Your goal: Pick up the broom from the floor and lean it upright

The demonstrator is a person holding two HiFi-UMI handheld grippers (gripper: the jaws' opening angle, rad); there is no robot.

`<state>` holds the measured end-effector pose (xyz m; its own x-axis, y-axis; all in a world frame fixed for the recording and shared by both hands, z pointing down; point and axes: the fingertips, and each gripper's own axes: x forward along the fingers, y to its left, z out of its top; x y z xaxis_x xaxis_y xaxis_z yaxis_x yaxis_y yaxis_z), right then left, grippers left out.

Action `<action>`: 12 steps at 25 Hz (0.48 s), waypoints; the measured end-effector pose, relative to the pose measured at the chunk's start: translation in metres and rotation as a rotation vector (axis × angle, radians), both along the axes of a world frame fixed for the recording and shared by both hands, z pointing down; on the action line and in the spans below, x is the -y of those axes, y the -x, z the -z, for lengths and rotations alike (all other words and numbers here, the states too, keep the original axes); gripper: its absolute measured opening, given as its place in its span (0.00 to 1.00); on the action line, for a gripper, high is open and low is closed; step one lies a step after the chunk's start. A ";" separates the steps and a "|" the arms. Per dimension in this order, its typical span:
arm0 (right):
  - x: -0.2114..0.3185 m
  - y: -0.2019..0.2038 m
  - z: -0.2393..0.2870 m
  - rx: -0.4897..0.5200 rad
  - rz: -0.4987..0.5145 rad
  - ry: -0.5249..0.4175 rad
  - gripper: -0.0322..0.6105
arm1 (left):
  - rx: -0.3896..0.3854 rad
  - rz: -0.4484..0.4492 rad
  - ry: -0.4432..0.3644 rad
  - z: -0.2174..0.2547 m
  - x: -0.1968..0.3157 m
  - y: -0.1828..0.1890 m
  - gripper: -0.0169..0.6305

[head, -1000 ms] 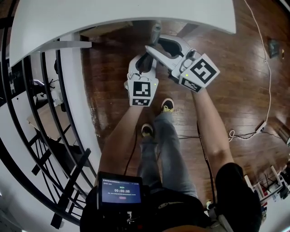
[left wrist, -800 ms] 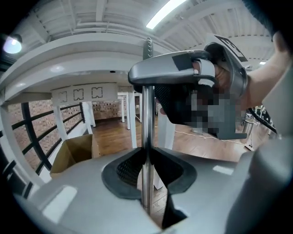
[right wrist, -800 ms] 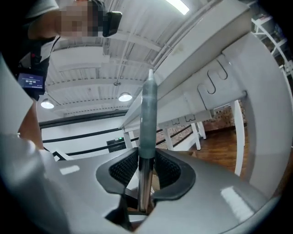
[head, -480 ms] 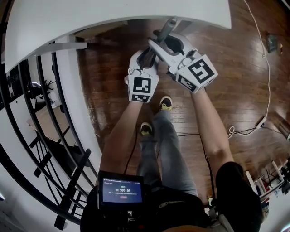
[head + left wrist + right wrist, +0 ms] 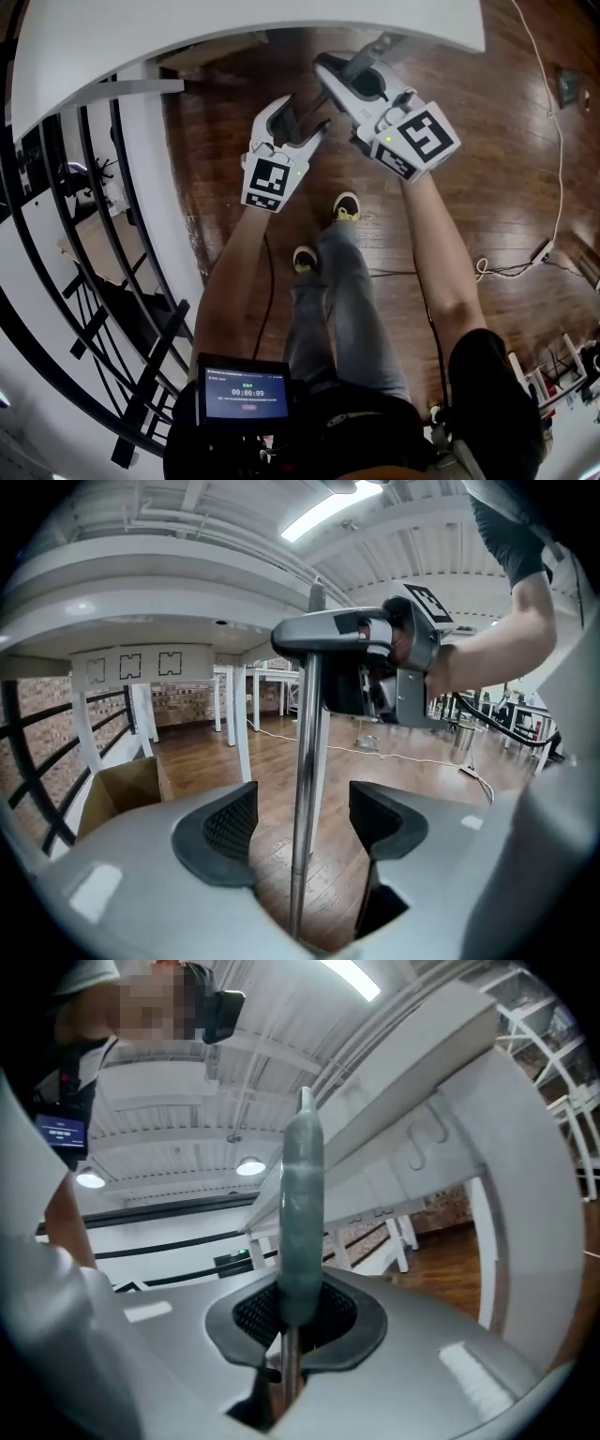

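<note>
Far left: a black railing point(image 5: 56, 244) curves down the edge of the head view, with a white post point(image 5: 155, 187) just to its right
Left gripper point(image 5: 302, 822): held low and tipped downward, its jaws are opening; both dark pads stand clear of the metal pole that runs up between them, so it has hold of nothing
Cardboard box point(image 5: 117, 791): sits on the floor to the left of that gripper, beside the railing, its flaps up
Broom point(image 5: 305, 752): its pole stands close to upright in front of the person, passing through the left gripper's gap and rising to the right gripper above; the brush end is out of sight
Right gripper point(image 5: 298, 1321): pointing about level, higher and farther than the left one, its jaws are closing and the pads already press on both sides of the broom's grey-green grip near the top end
Floor point(image 5: 487, 169): dark wooden boards, with the person's two shoes point(image 5: 346, 208) planted just near of the grippers
Near centre: a small lit screen point(image 5: 246, 396) is mounted at the person's chest
Right: a white cable point(image 5: 480, 274) loops across the boards, well apart from the broom
</note>
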<state>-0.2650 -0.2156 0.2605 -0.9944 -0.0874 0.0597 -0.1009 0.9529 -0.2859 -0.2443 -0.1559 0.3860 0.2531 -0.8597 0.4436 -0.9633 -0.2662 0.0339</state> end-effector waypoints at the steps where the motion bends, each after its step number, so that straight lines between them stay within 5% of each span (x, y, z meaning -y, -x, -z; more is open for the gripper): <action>1: -0.009 0.005 0.004 0.009 0.063 -0.006 0.10 | 0.005 -0.008 0.006 -0.002 -0.003 0.001 0.53; 7: -0.059 0.024 0.025 0.084 0.417 0.040 0.10 | 0.022 -0.081 0.013 -0.008 -0.011 -0.002 0.48; 10: -0.066 0.031 0.024 0.097 0.490 0.049 0.10 | 0.019 -0.091 0.021 -0.012 -0.007 0.001 0.15; 12: -0.061 0.037 0.014 0.061 0.450 0.008 0.11 | 0.006 -0.078 0.055 -0.021 -0.002 0.005 0.14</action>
<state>-0.3020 -0.1549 0.2466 -0.9351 0.3543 -0.0011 0.3398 0.8960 -0.2859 -0.2488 -0.1534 0.4069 0.3158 -0.8116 0.4916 -0.9399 -0.3386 0.0448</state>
